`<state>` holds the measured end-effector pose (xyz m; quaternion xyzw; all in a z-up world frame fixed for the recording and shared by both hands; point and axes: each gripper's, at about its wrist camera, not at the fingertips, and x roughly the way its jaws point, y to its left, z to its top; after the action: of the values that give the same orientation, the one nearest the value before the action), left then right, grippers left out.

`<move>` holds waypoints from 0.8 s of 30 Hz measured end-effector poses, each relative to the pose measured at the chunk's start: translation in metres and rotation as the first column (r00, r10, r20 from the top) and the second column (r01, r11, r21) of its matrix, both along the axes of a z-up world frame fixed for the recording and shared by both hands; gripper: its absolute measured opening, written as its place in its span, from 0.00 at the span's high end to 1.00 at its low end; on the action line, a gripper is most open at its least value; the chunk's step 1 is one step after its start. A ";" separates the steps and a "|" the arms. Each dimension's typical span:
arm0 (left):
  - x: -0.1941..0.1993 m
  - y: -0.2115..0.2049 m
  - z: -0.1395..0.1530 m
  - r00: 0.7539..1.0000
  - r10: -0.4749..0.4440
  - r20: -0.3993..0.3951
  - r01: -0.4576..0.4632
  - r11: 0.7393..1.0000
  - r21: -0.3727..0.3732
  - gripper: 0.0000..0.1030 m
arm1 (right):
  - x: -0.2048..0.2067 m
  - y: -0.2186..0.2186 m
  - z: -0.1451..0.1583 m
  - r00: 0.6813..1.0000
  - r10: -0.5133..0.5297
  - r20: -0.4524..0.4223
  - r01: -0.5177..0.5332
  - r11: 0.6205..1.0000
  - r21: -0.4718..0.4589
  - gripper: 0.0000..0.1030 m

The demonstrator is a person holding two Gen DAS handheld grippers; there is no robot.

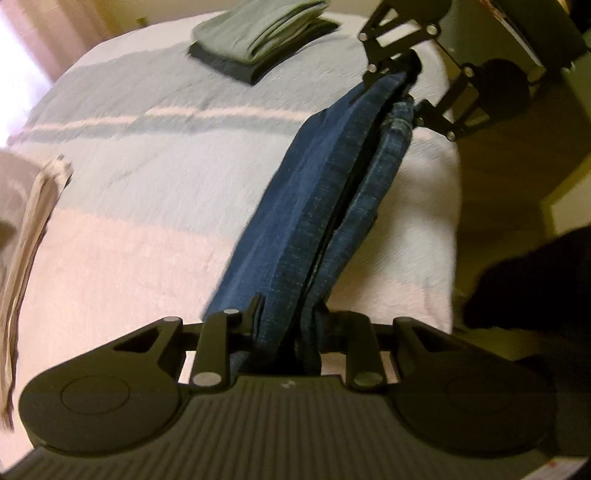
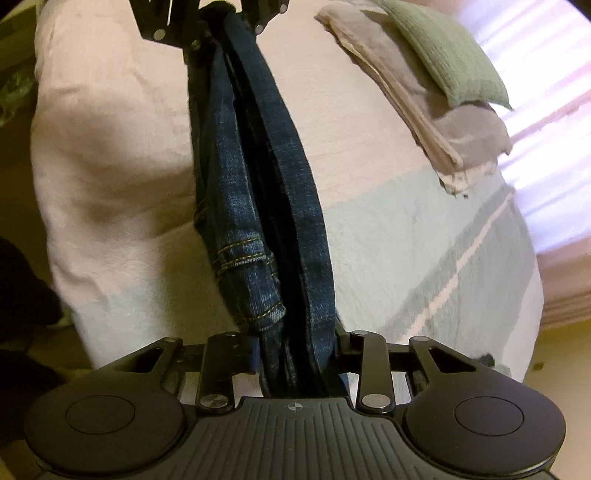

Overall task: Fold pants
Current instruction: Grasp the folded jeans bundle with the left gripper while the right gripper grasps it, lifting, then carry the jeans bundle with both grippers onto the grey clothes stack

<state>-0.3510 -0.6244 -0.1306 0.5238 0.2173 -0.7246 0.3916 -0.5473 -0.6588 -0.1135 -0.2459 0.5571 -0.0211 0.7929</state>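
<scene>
A pair of dark blue jeans (image 1: 321,199) hangs folded lengthwise in a narrow band, stretched between my two grippers above the bed. My left gripper (image 1: 291,325) is shut on one end of the band. The right gripper (image 1: 400,83) shows at the top of the left wrist view, clamped on the far end. In the right wrist view the jeans (image 2: 258,177) run from my right gripper (image 2: 295,350), shut on the cloth, up to the left gripper (image 2: 218,26). A stitched hem hangs loose beside the band.
The bed (image 1: 147,166) has a pale cover with green and white stripes. A stack of folded green and dark garments (image 1: 258,40) lies at its far side. A green pillow (image 2: 443,55) and beige pillow (image 2: 424,107) rest at the bed's head. Floor lies past the bed's edge.
</scene>
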 end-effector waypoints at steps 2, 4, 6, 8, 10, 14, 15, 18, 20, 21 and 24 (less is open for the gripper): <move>-0.004 -0.012 0.015 0.999 -0.053 -0.011 0.053 0.999 0.012 0.79 | -0.001 -0.010 0.018 0.999 -0.036 -0.011 0.036 0.999 0.030 0.72; -0.014 -0.030 0.029 0.995 -0.102 -0.015 0.102 0.995 0.013 0.80 | -0.011 -0.020 0.036 0.997 -0.071 -0.014 0.072 0.997 0.026 0.72; -0.025 -0.052 0.041 0.991 -0.135 -0.018 0.135 0.991 0.001 0.80 | -0.024 -0.041 0.054 0.993 -0.116 -0.004 0.116 0.993 0.016 0.72; -0.040 -0.082 0.054 0.985 -0.169 -0.016 0.169 0.985 -0.027 0.80 | -0.039 -0.067 0.071 0.989 -0.151 0.013 0.151 0.988 -0.014 0.72; -0.059 -0.116 0.067 0.979 -0.203 -0.004 0.203 0.977 -0.063 0.80 | -0.057 -0.095 0.086 0.983 -0.179 0.032 0.180 0.983 -0.044 0.72; -0.105 -0.196 0.091 0.969 -0.246 0.030 0.248 0.958 -0.144 0.80 | -0.100 -0.175 0.113 0.972 -0.220 0.077 0.228 0.967 -0.117 0.72; -0.117 -0.218 0.096 0.968 -0.249 0.040 0.252 0.954 -0.164 0.80 | -0.111 -0.200 0.119 0.970 -0.228 0.087 0.238 0.962 -0.133 0.72; -0.156 -0.294 0.107 0.967 -0.246 0.065 0.255 0.941 -0.223 0.80 | -0.142 -0.279 0.135 0.964 -0.239 0.115 0.258 0.947 -0.194 0.72; -0.178 -0.348 0.112 0.972 -0.225 0.070 0.236 0.935 -0.264 0.80 | -0.159 -0.333 0.143 0.960 -0.242 0.139 0.270 0.932 -0.243 0.72; -0.187 -0.371 0.113 0.973 -0.216 0.080 0.230 0.929 -0.290 0.80 | -0.167 -0.357 0.146 0.959 -0.241 0.151 0.274 0.925 -0.264 0.72; -0.217 -0.433 0.105 0.972 -0.189 0.142 0.230 0.894 -0.385 0.80 | -0.186 -0.420 0.139 0.952 -0.234 0.200 0.290 0.898 -0.330 0.72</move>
<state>-0.5676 -1.0572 -0.0256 0.4892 -0.0123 -0.7643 0.4201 -0.7336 -1.0790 0.0254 -0.3054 0.5088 -0.2472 0.7660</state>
